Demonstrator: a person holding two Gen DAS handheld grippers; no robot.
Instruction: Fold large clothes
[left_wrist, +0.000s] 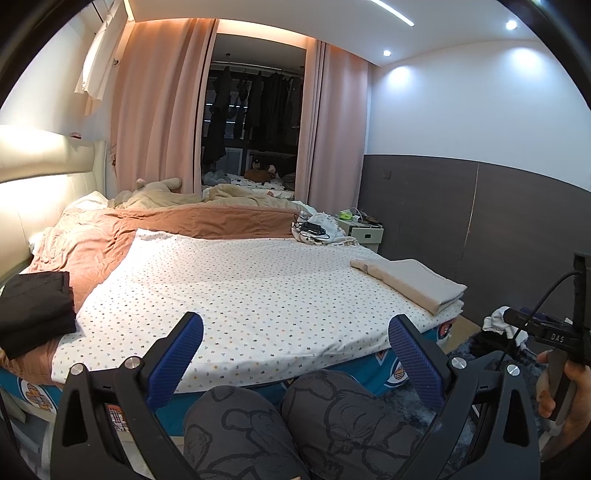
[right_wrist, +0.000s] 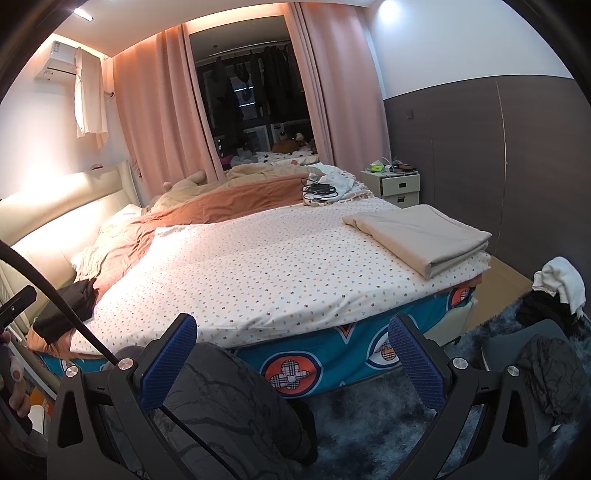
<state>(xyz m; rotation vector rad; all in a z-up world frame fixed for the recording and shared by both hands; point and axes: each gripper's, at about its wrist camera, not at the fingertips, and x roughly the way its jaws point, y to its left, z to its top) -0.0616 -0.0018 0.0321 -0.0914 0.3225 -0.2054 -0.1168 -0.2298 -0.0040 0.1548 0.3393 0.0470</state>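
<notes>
Left gripper (left_wrist: 295, 336): blue-padded fingers (left_wrist: 181, 354) spread wide, nothing between them, held low above the person's knees (left_wrist: 258, 424) at the near edge of the bed (left_wrist: 258, 288).

Right gripper (right_wrist: 291, 336): fingers (right_wrist: 413, 362) likewise spread apart and empty, held over the knee (right_wrist: 221, 398) and the shaggy blue-grey rug (right_wrist: 369, 417).

Beige folded garment (right_wrist: 417, 236) lies flat on the dotted white sheet (right_wrist: 258, 266) at the bed's right near corner, edges squared.

Dark folded garment (left_wrist: 35, 310) sits at the bed's left near corner, on the orange blanket (left_wrist: 207, 221).

Pile of white and dark clothes (right_wrist: 557, 291) sits on the floor to the right of the bed, well apart from both grippers.

Cables and a charger (right_wrist: 319, 190) lie on the far right of the bed; a nightstand (right_wrist: 399, 186) stands beyond.
</notes>
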